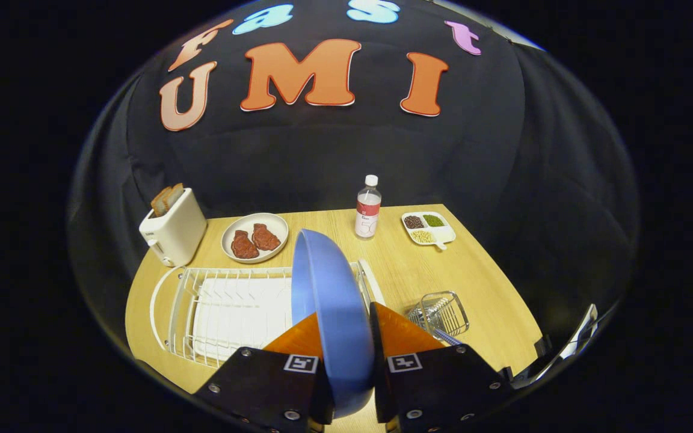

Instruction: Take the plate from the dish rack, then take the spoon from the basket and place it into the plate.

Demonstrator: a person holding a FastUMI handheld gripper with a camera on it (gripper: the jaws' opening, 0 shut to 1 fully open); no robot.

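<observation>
- While the plate (328,313) is standing on edge between the 2 fingers, the gripper (346,355) is closing on it from both sides, with each finger pressing a face of the plate; the opening is no wider than the plate's thickness.
- The plate is rising ahead of the fingers and tilting slightly, its lower rim sitting down between them; whether it is clear of the dish rack (226,313) cannot be told.
- The dish rack is lying just ahead and to the left of the fingers, its wires looking unoccupied.
- The basket (440,313) is sitting just ahead and to the right of the fingers, with the spoon (446,337) handle poking out toward the right finger.
- Judgement: the step in hand is carrying the plate off the rack, and it is needing a bare patch of table (406,270) beyond the basket.
- Advice: keeping the grip firm, lifting straight before turning, and lowering the plate flat is reducing the risk of it slipping edgewise or snagging a wire.
- Well beyond the fingers, a toaster (172,231), a dish of meat (255,237), a bottle (368,207) and a divided tray (428,227) are standing clear of the work.
</observation>
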